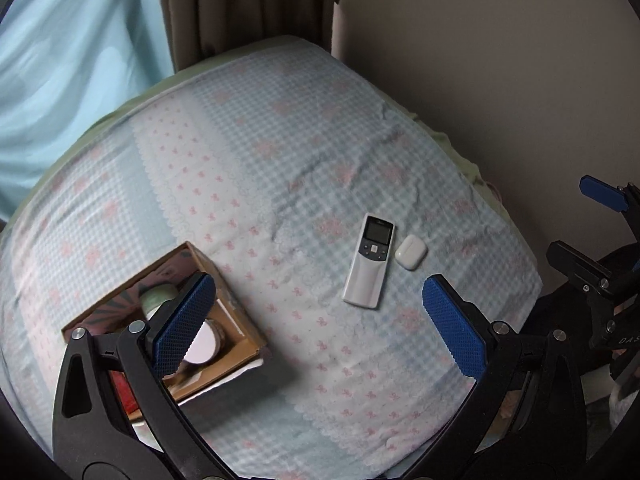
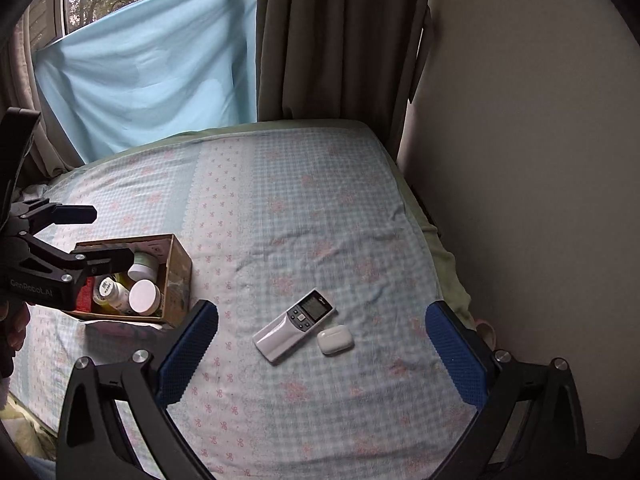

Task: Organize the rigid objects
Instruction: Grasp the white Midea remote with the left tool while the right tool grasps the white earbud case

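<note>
Right now both grippers, L [image 1: 320, 326] & R [image 2: 322, 354], hang spread wide w/ nothing held. Remote [image 2: 294, 325] lies on bed sheet [image 2: 304, 216], earbud case [image 2: 335, 339] just beside it. Cardboard box [image 2: 178, 276] holds jars, maybe bottles.

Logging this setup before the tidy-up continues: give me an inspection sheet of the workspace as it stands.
Surface: bed under a blue checked sheet, slightly wrinkled.
Job's things: remote control and white earbud case lying side by side on the sheet; cardboard box already holding jars and bottles.
Clutter: nothing seen.
Grippers: left tongs open, above the box; right tongs open, near the remote control; both empty.
Cables: nothing seen.
Surroundings: brown curtain, light blue cloth over the window, plain wall.
</note>
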